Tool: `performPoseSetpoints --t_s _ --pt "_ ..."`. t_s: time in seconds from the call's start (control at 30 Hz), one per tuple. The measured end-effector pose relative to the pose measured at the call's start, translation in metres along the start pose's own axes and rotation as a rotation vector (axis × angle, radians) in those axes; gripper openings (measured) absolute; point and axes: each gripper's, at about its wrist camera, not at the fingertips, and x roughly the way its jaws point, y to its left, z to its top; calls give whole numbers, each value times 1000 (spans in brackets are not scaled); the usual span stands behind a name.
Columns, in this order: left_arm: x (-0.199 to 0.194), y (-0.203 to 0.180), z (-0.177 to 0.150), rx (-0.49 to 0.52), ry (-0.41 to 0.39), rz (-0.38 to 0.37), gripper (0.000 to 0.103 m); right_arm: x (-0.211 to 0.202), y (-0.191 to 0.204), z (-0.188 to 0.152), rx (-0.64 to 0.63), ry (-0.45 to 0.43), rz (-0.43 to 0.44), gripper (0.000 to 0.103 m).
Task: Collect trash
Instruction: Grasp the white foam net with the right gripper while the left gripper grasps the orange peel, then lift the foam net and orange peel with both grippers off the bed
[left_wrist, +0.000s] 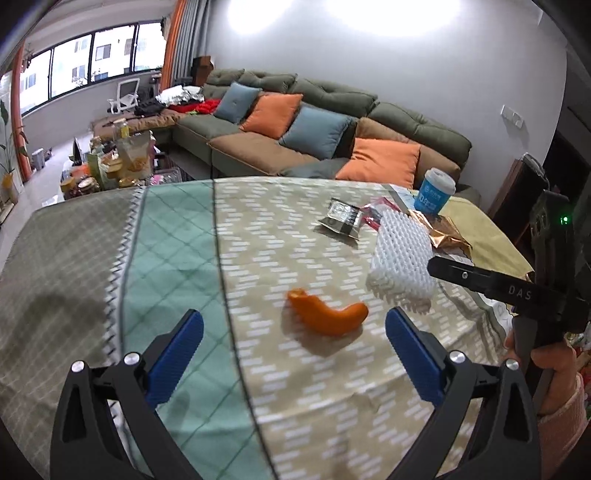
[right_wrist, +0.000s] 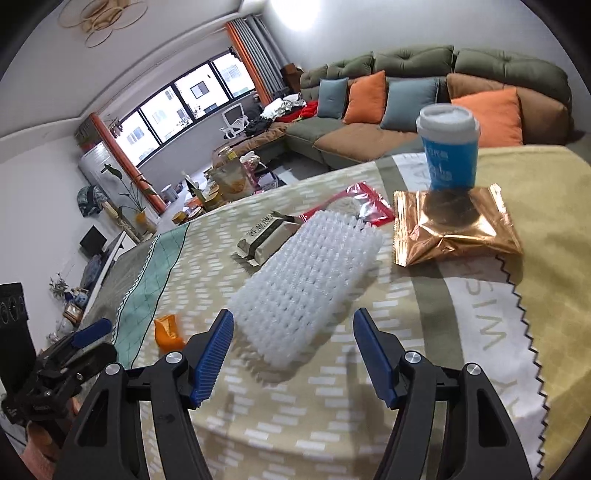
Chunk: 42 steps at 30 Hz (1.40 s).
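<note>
Trash is spread over the cloth-covered counter (left_wrist: 258, 236). Orange peel (left_wrist: 327, 314) lies on the beige patterned part, just ahead of the left gripper (left_wrist: 294, 334) and between the lines of its two blue pads (left_wrist: 177, 354). Pads stand wide apart, nothing between them, no contact with the peel.

White foam net sleeve (right_wrist: 306, 284) lies right in front of the right gripper (right_wrist: 293, 334), its near end reaching towards the gap between the fingers. Right gripper's fingers are apart and clear of the sleeve, nothing clamped.

Beyond the sleeve: silver foil wrapper (right_wrist: 266, 238) touching its far left side, red-edged clear bag (right_wrist: 364, 208) behind it, copper foil packet (right_wrist: 454, 230) to the right. Blue paper cup with white lid (right_wrist: 448, 147) stands upright at the far edge of the copper packet; can't tell whether it sits on it or just behind.

From the left wrist view the right gripper's black body comes in from the right edge, held by a hand (left_wrist: 554, 373) in a pink sleeve. Sofa (left_wrist: 332, 122) with orange and blue cushions sits behind the counter.
</note>
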Motion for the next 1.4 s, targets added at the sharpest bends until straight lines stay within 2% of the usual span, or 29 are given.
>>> performPoseSetpoints --t_s 0.07,0.2,0.3,0.43,0.47,0.53,0.67,0.73,0.77,0.8,0.9,1.17,1.4 --pt "9 -5 2 0 17 -14 96 2 -1 1 -2 6 3 67" --pt "29 -11 4 -19 78 -64 76 3 -2 3 11 6 5 67" --pt "42 -13 2 -37 120 -90 67 7 -5 6 20 17 12 67" --pt "46 -15 2 -39 124 -90 65 14 -10 9 33 33 18 62" --pt "47 -15 3 -44 128 -95 63 14 -10 10 38 34 22 58" --pt "49 -14 5 -48 134 -92 51 16 -11 10 44 39 26 53" --pt "52 -11 7 -55 138 -83 39 16 -11 9 51 44 36 36" --pt "50 -10 7 -54 138 -80 32 15 -11 9 48 42 45 32" --pt "49 -9 7 -55 138 -77 30 14 -10 8 46 40 46 24" --pt "48 -8 6 -55 137 -80 28 13 -10 8 42 37 48 20" --pt "44 -7 4 -50 128 -77 25 10 -7 8 29 26 57 17" --pt "17 3 -9 -36 85 -47 25 -6 5 2 13 -13 138 15" --pt "-26 27 -27 -47 36 -18 25 -17 29 -5 -14 -27 225 15"
